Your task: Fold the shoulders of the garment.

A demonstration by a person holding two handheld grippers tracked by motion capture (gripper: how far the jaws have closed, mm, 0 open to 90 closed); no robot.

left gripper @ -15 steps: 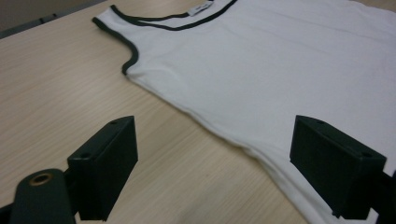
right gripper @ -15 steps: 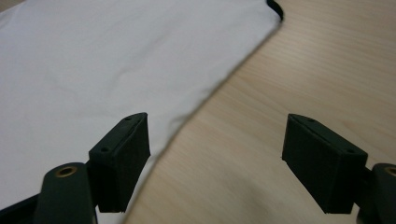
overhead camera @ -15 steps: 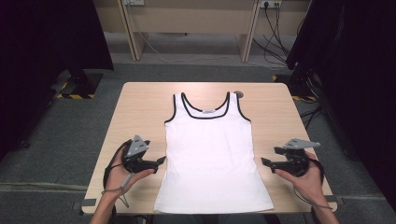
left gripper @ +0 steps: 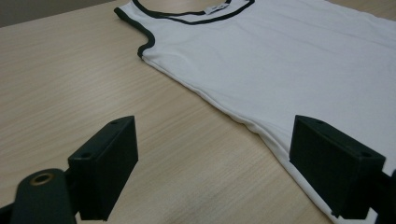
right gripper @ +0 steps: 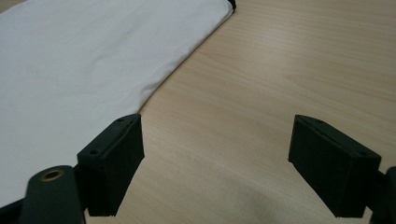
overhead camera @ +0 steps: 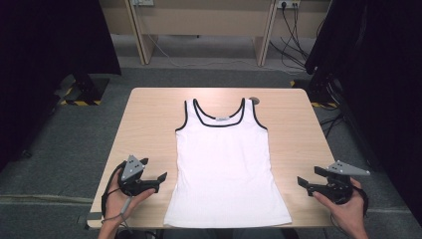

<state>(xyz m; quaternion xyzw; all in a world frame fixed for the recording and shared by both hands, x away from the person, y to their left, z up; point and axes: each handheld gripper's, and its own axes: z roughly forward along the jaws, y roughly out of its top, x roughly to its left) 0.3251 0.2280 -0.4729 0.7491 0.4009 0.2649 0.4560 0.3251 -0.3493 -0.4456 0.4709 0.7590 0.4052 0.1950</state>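
the white top point(overhead camera: 226, 164) lies flat mid-table, hem at the near edge, bare wood point(overhead camera: 149, 124) on both sides. the left gripper point(overhead camera: 155, 180) sits just beside its left edge, the right gripper point(overhead camera: 309, 179) well apart from it; both hold nothing, jaws spread wide. grey carpet point(overhead camera: 74, 134) surrounds the table.

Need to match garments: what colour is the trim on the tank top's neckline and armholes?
Black trim on a white tank top, clearest in the high view.
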